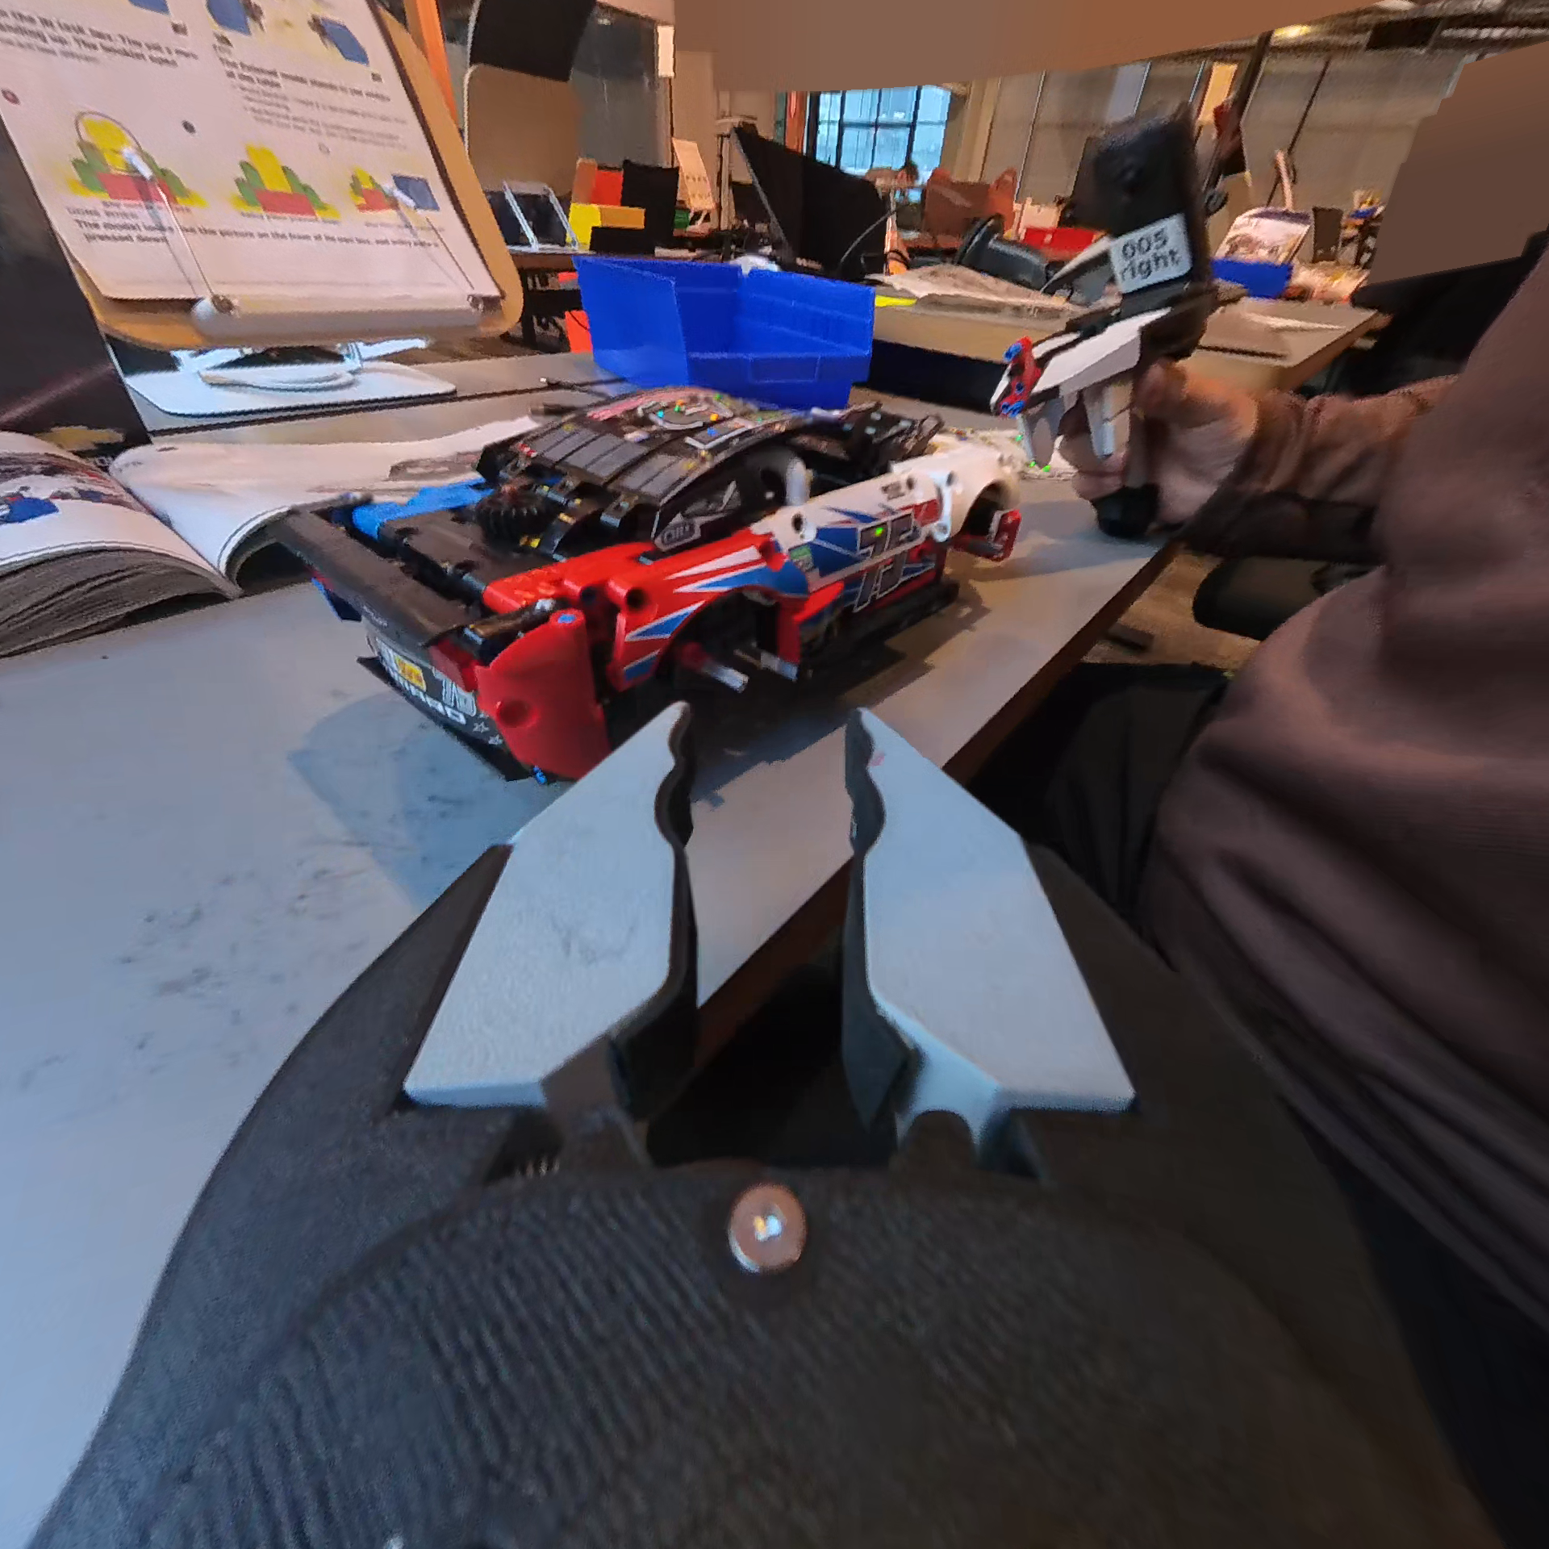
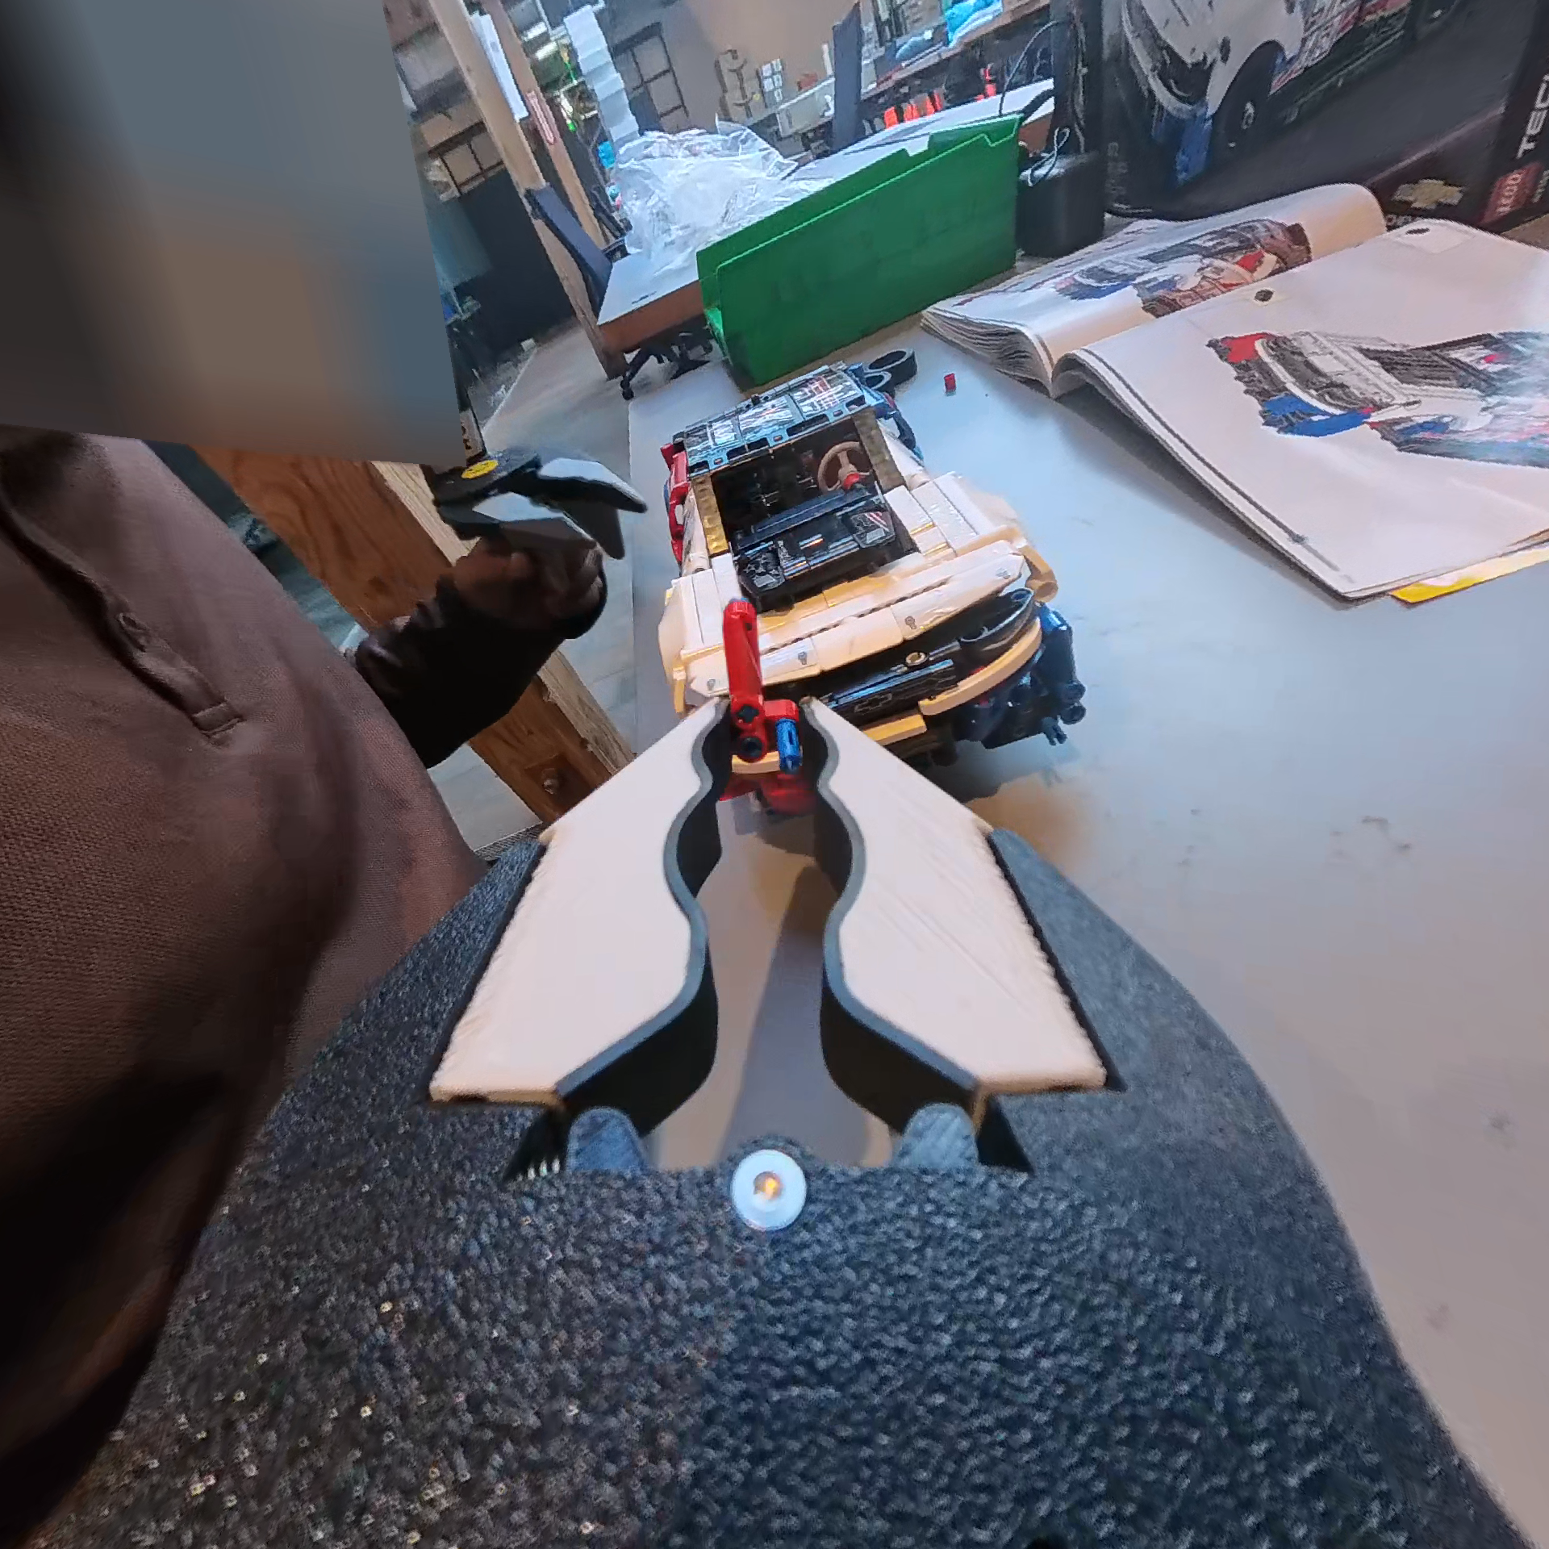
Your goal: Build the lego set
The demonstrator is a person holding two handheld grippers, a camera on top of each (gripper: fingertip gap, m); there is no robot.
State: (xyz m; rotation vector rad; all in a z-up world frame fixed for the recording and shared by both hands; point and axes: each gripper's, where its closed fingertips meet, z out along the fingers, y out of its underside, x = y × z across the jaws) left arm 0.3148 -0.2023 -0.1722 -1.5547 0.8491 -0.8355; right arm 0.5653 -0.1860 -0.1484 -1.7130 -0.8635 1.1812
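Our left grey-fingered gripper (image 1: pixel 767 738) is spread apart and holds nothing, just short of the red, white and blue brick-built race car (image 1: pixel 670 545) on the grey table (image 1: pixel 168 838). Our right cream-fingered gripper (image 2: pixel 758 721) pinches a small red-and-blue pin assembly (image 2: pixel 750 670) (its lower part hidden between the fingertips) at the car's nose.

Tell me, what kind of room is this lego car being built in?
Probably a big shared workshop or lab. The lego car sits on a grey worktable beside an open instruction book, with a blue parts bin and a green parts bin, and more cluttered desks behind.
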